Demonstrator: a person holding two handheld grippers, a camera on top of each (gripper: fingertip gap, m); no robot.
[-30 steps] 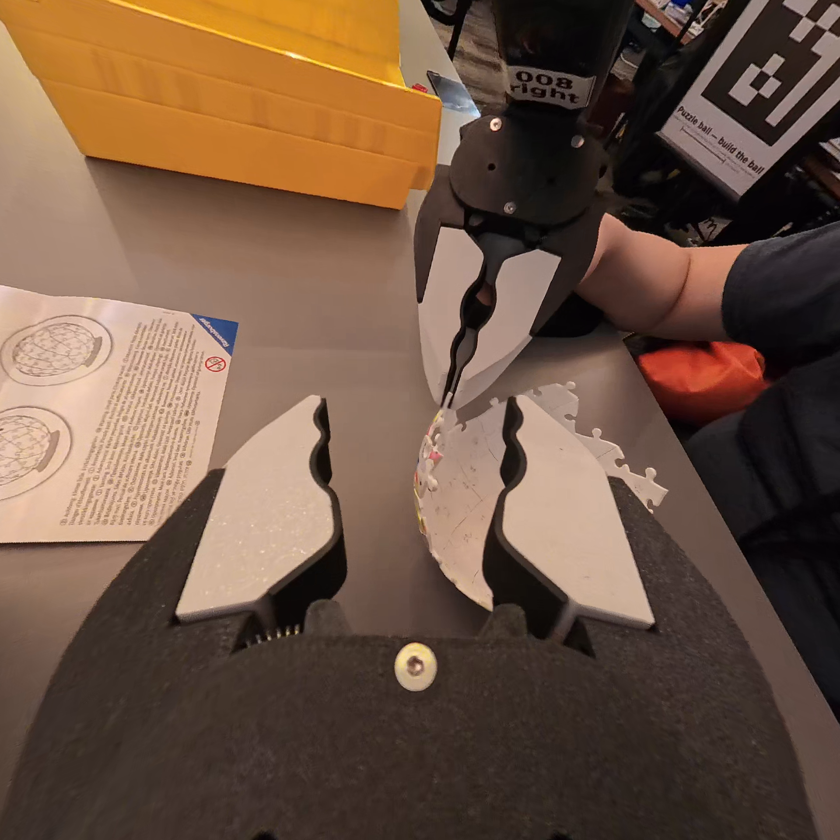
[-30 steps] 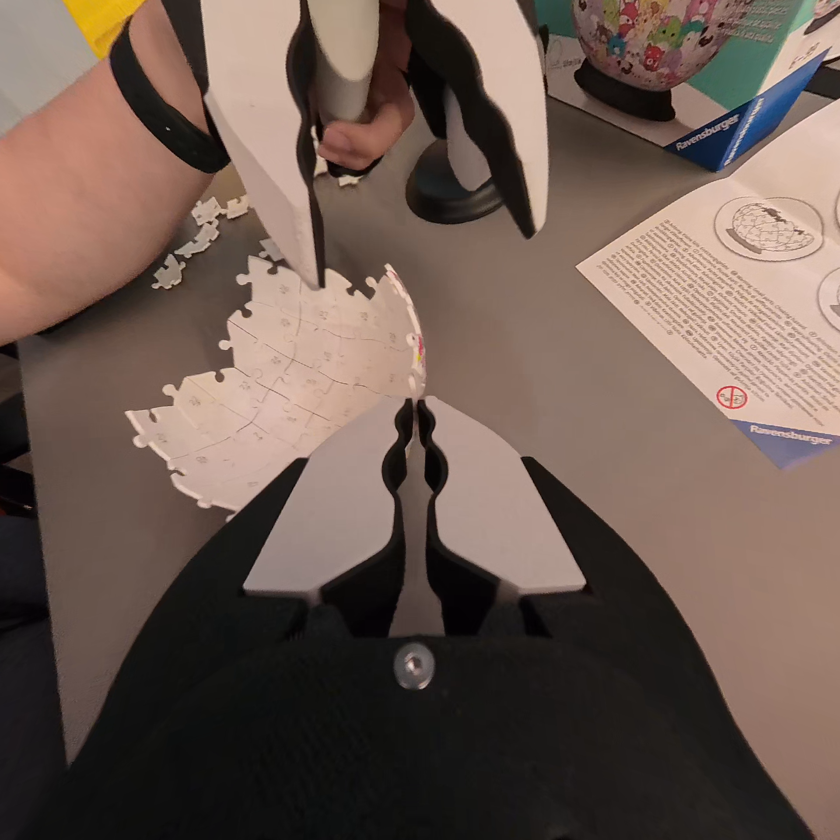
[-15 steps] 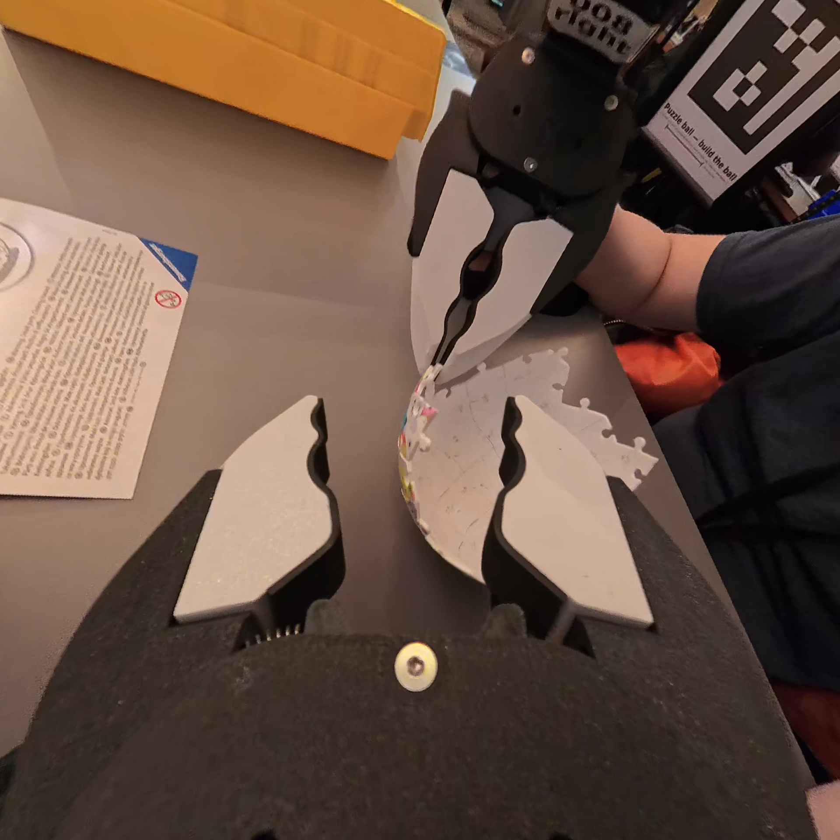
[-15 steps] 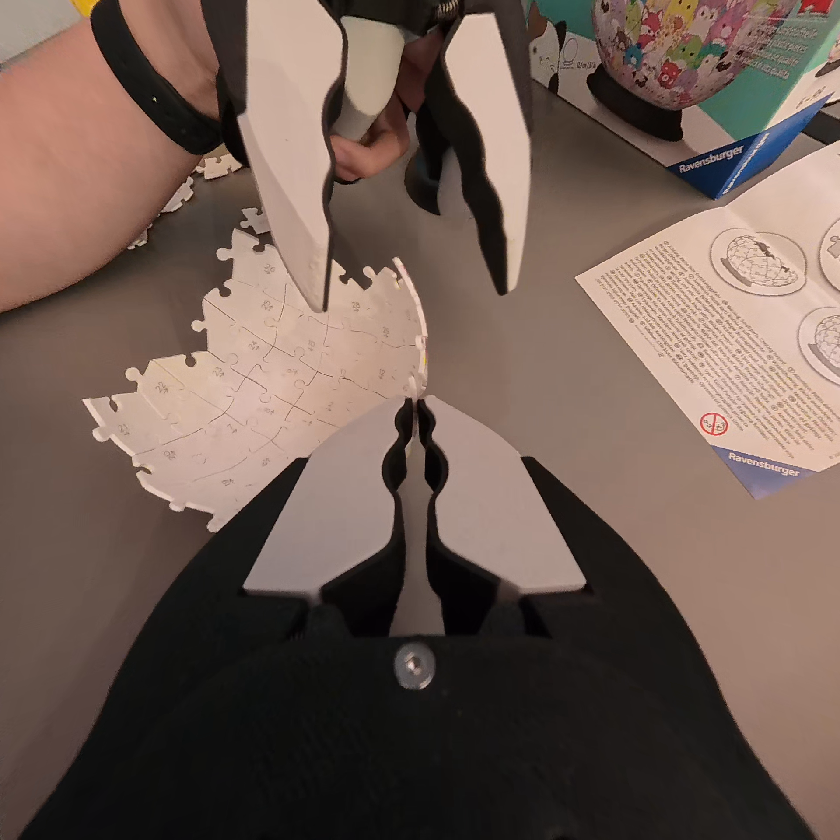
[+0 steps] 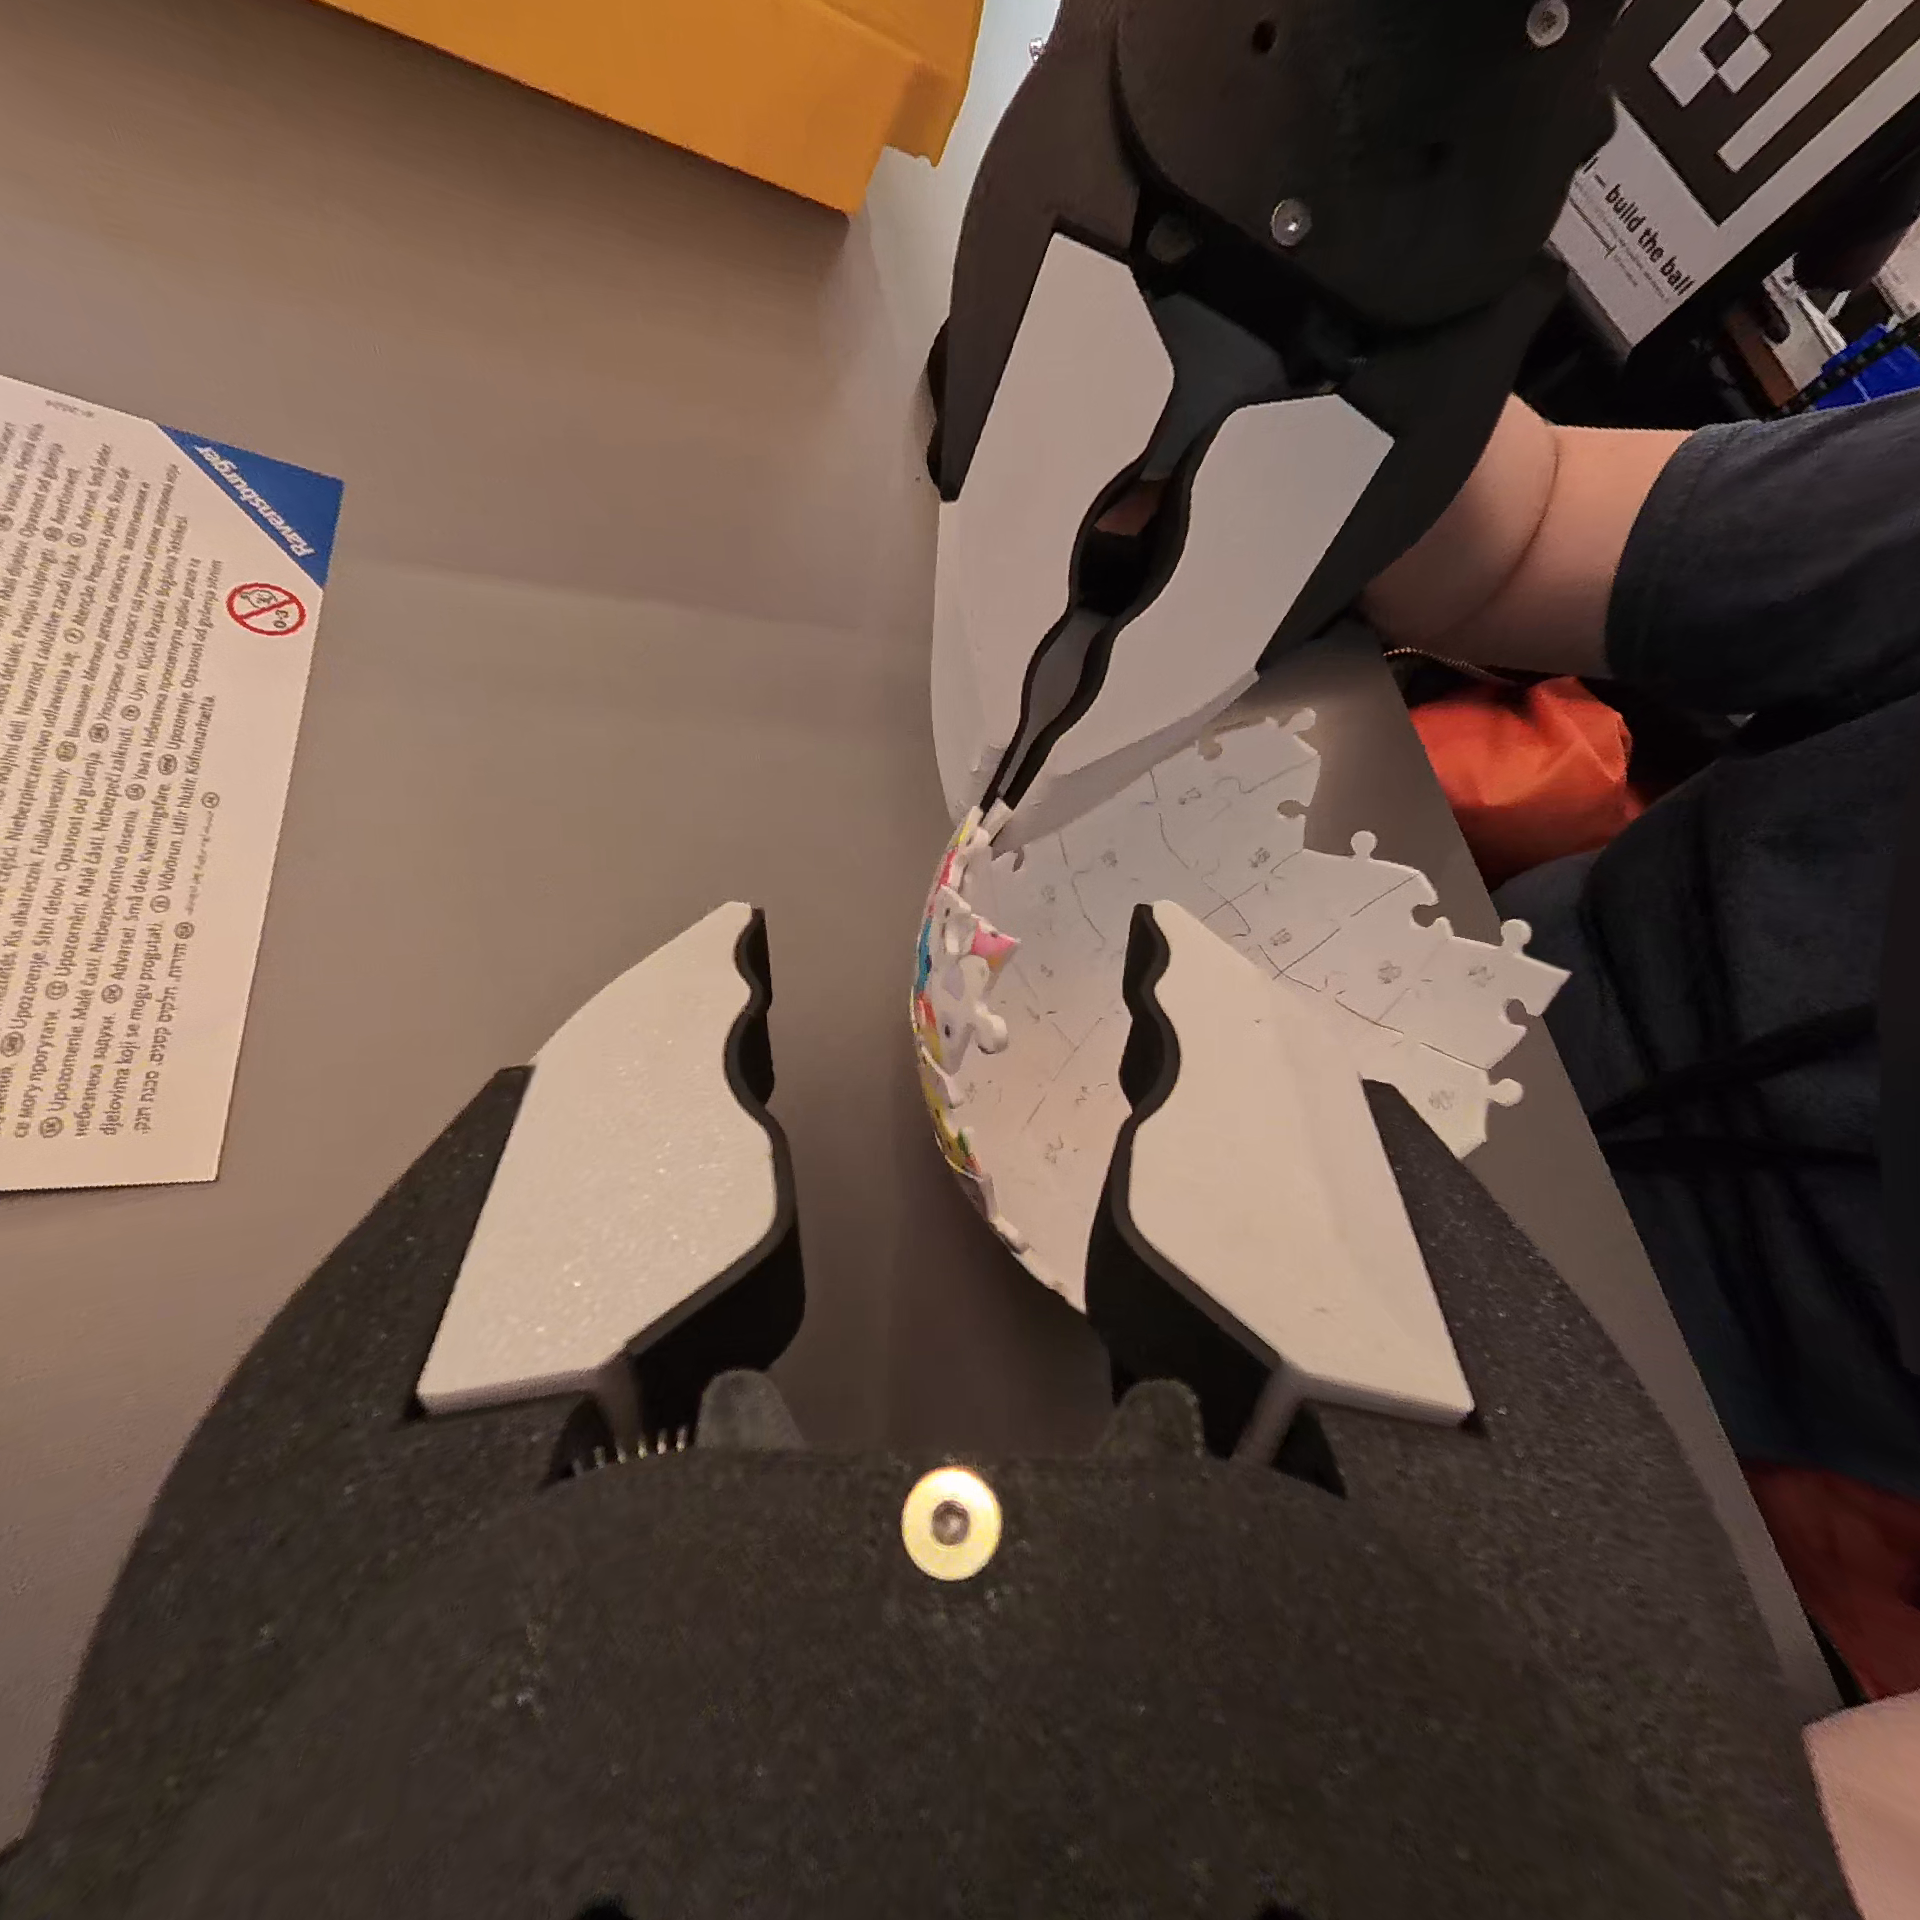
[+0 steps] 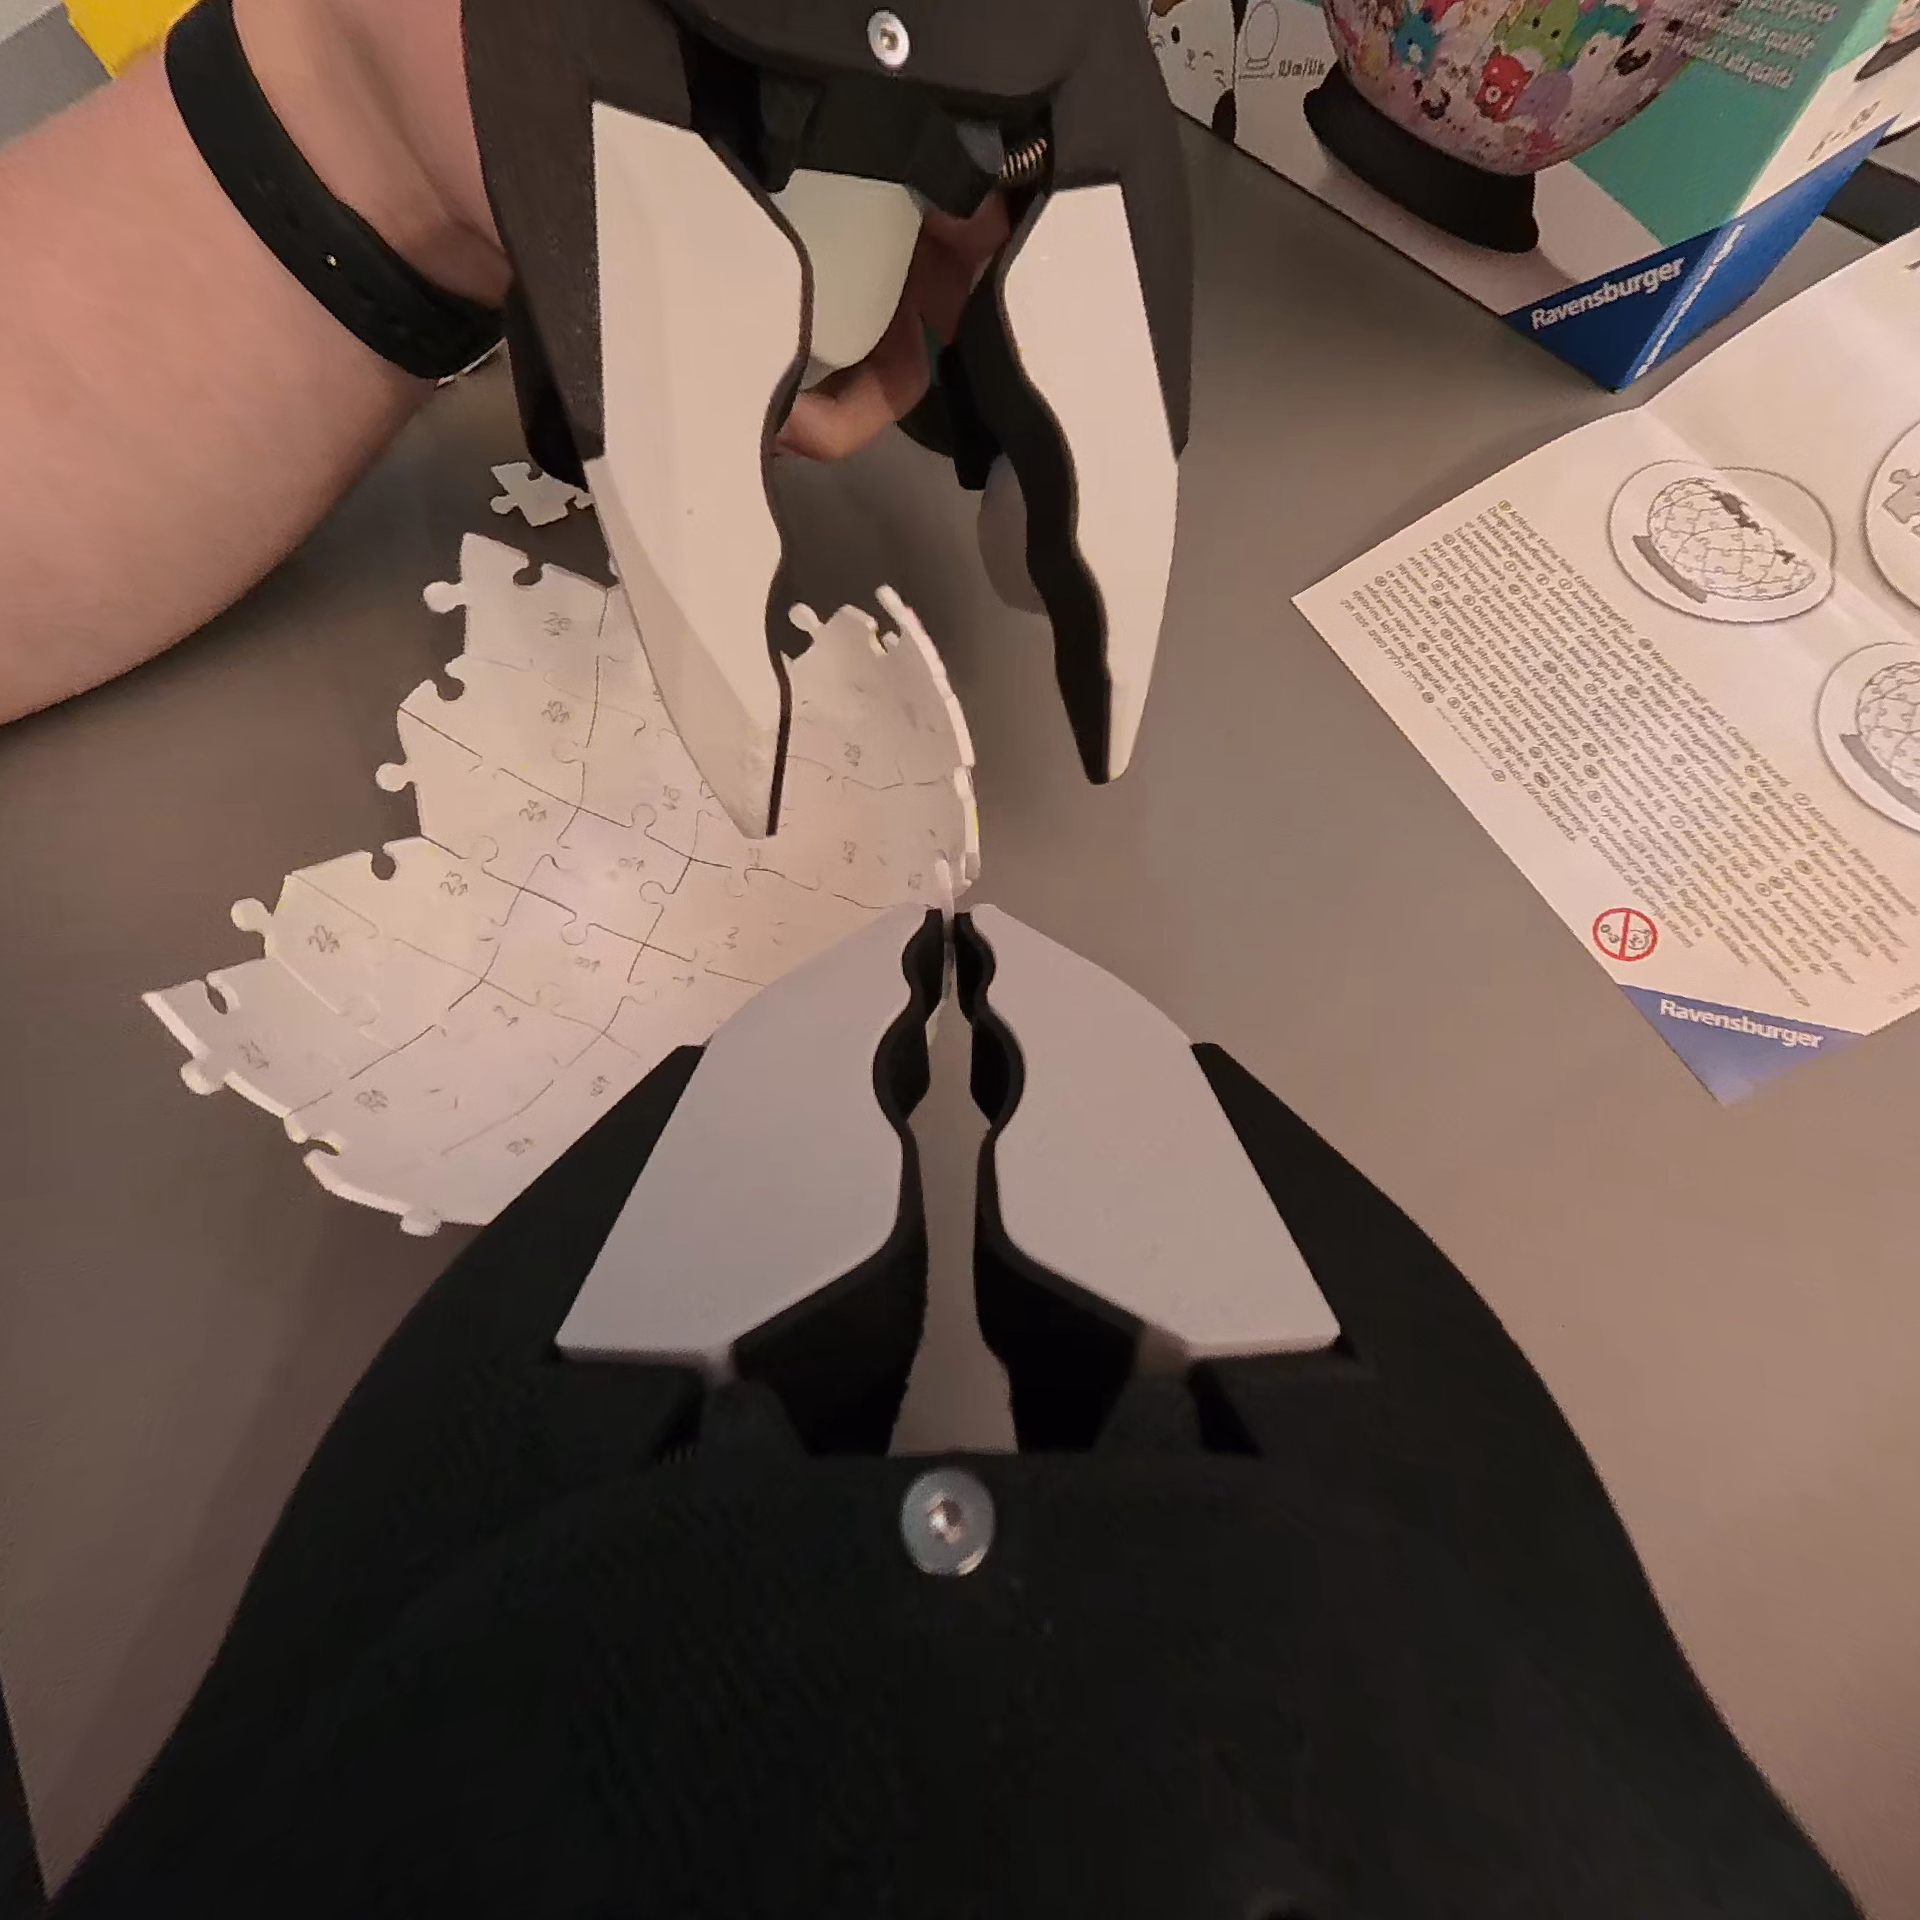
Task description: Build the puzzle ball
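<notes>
Only the right wrist view shows the puzzle box (image 6: 1621, 197) at upper right and a loose piece (image 6: 525, 488) at upper left; only the left wrist view shows the yellow bin (image 5: 727, 73) along the top edge and the person's dark sleeve (image 5: 1766, 540) at right. Both show the instruction sheet (image 5: 125, 790) lying flat.

In the left wrist view the partial puzzle shell (image 5: 1195, 935) sits right of centre, close to the surface's (image 5: 582, 436) right edge, with bare room to its left as far as the sheet.

The shell is a curved bowl of joined pieces, white numbered backs facing up, coloured print showing along its raised rim. The right gripper (image 6: 948, 920) has its jaws nearly together, pinching that rim, though the exact contact is hard to make out. The left gripper (image 5: 940, 925) has its jaws wide, one finger (image 6: 717, 623) over the bowl's inside, the other outside the rim.
</notes>
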